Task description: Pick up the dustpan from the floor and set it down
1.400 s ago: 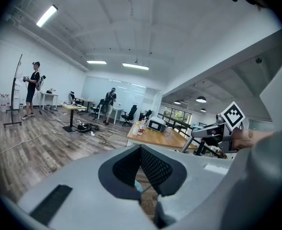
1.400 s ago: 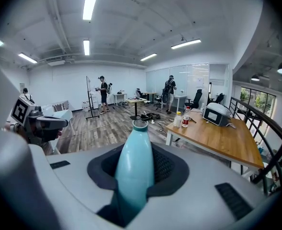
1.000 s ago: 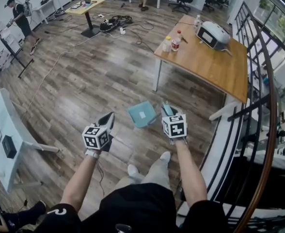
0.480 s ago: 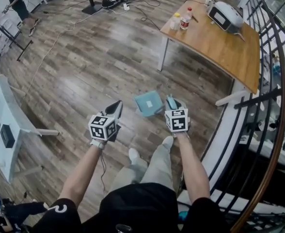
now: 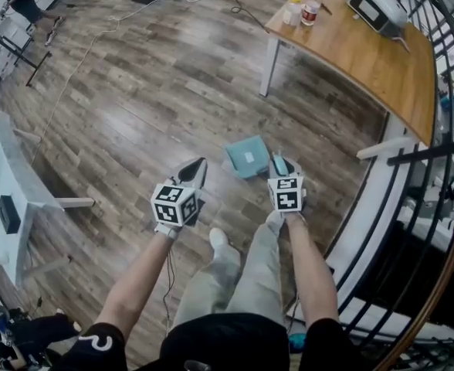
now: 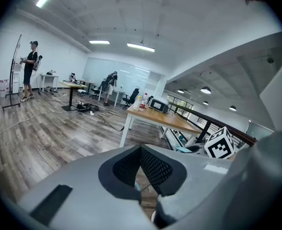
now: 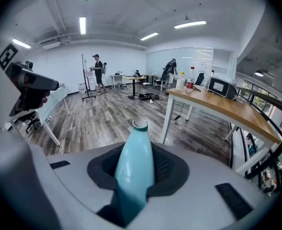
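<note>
Wood-plank floor (image 5: 134,91) fills an open office, seen from above. A wooden table (image 5: 366,52) stands at the upper right, carrying bottles (image 5: 310,6) and a white machine (image 5: 377,6). A black railing (image 5: 443,168) curves down the right edge. The person's two forearms reach forward over their knees. The right gripper (image 5: 282,166) is clenched on the handle of a teal dustpan (image 5: 248,158), and the handle's ringed tip sticks out past the jaws. The pan sits low between the two grippers, near the person's shoes; whether it touches the floor is unclear. The left gripper (image 5: 192,172) hovers beside it, jaws pressed together, grasping nothing.
</note>
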